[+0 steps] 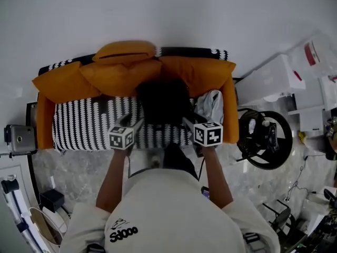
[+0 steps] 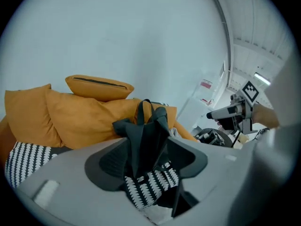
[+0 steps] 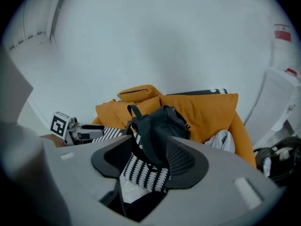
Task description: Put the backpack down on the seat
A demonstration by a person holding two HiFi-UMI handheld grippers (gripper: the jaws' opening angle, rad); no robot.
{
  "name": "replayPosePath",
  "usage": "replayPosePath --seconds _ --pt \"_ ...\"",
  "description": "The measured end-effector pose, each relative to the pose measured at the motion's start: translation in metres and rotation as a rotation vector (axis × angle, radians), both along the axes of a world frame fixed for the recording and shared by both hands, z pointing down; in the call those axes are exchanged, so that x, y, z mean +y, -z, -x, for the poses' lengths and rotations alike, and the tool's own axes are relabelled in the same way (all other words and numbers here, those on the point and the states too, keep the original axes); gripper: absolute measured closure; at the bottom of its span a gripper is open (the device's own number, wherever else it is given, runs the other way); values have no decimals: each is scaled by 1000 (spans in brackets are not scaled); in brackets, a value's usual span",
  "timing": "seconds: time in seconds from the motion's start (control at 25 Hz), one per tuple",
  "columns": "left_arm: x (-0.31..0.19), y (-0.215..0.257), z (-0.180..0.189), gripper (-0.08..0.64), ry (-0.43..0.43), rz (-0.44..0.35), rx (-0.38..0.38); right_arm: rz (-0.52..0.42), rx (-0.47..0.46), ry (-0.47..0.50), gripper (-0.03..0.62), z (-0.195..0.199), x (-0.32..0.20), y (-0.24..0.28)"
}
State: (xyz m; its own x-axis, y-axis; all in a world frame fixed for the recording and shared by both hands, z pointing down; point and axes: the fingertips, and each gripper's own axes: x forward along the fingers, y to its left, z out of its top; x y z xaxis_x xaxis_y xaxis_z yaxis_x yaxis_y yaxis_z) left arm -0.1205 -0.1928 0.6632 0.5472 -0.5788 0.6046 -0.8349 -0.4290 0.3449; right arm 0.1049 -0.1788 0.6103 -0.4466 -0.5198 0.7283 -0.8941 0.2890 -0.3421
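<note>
A black backpack stands upright on the black-and-white patterned seat of an orange sofa, leaning against the orange back cushions. My left gripper is at its left lower edge and my right gripper at its right lower edge. In the left gripper view the backpack shows between the parted jaws of the left gripper, with seat pattern below it. In the right gripper view the backpack stands beyond the right gripper, whose jaws stand apart. Neither pair of pads visibly presses on it.
A white cloth lies on the seat just right of the backpack. A black ring-shaped device and white boxes stand right of the sofa. A grey camera unit is at the left. The floor is marbled.
</note>
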Motion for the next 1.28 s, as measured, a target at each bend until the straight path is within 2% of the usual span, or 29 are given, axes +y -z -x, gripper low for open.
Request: replayPosePath --seconds 0.28,0.6,0.72,0.92,1.08,1.28 --pt "8 71 10 331 14 -169 13 -168 82 -23 393 -11 15 57" --pt "21 155 19 365 18 -350 52 -341 116 -45 436 -7 32 126" --pt "28 182 20 378 12 -411 43 -405 124 -48 445 -4 38 152" --pt "40 224 19 428 -3 -495 29 -500 143 -35 484 5 49 189" --pt "51 253 18 471 -2 -548 11 -561 129 -14 551 13 60 213" --pt "68 289 15 523 -5 -616 53 -634 97 16 574 26 72 246"
